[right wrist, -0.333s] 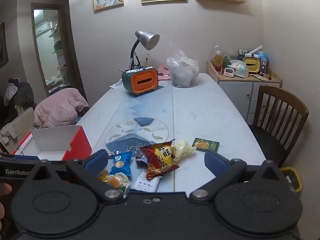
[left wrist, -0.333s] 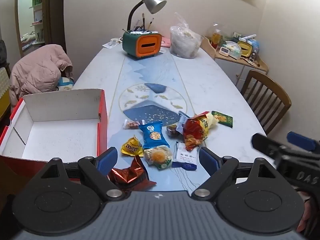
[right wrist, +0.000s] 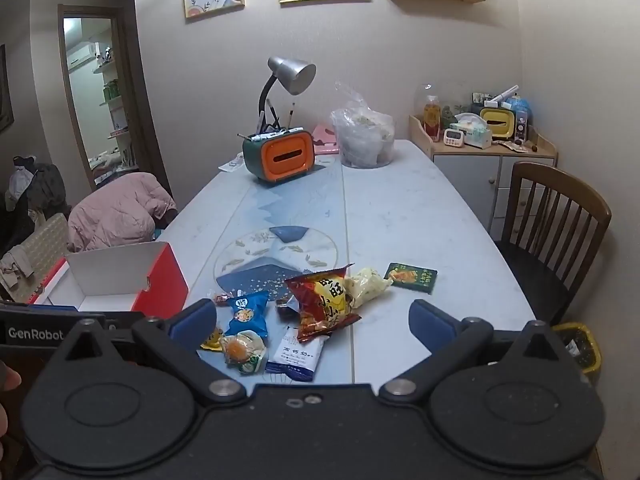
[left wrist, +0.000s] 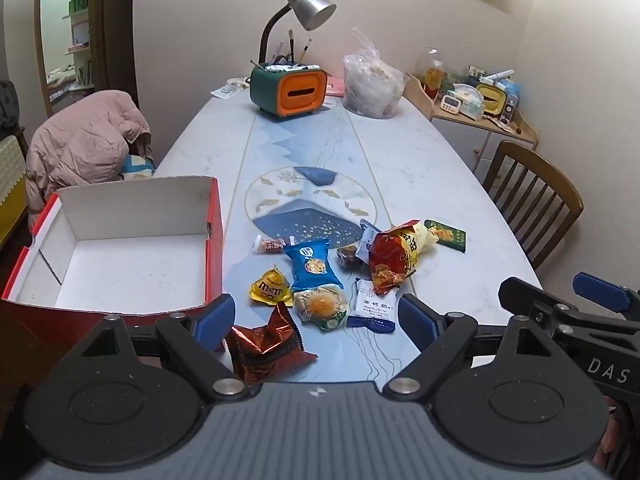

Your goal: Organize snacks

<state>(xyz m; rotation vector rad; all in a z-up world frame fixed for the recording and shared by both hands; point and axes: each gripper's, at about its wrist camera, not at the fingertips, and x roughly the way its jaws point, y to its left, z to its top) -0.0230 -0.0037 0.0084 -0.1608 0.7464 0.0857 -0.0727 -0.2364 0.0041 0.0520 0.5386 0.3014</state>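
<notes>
Several snack packets lie in a cluster on the table: a red chip bag (left wrist: 394,258) (right wrist: 324,302), a blue cookie packet (left wrist: 312,264) (right wrist: 246,314), a yellow M&M's bag (left wrist: 270,286), a round yolk pastry (left wrist: 320,306) (right wrist: 242,350), a white-blue milk packet (left wrist: 374,306) (right wrist: 298,354), a crumpled copper-red wrapper (left wrist: 266,344) and a green packet (left wrist: 446,234) (right wrist: 412,276). An open red box (left wrist: 212,240) (right wrist: 164,284) with a white inside stands to their left. My left gripper (left wrist: 316,320) is open above the near packets. My right gripper (right wrist: 312,320) is open and also shows at the right of the left wrist view (left wrist: 568,304).
At the table's far end stand an orange-green tissue box with a desk lamp (left wrist: 288,90) and a plastic bag (left wrist: 372,84). A wooden chair (left wrist: 536,188) is on the right, a pink jacket (left wrist: 86,144) on a chair at the left, and a yellow bin (right wrist: 580,344) on the floor.
Nothing has visibly changed; both grippers stay open in nearly the same place.
</notes>
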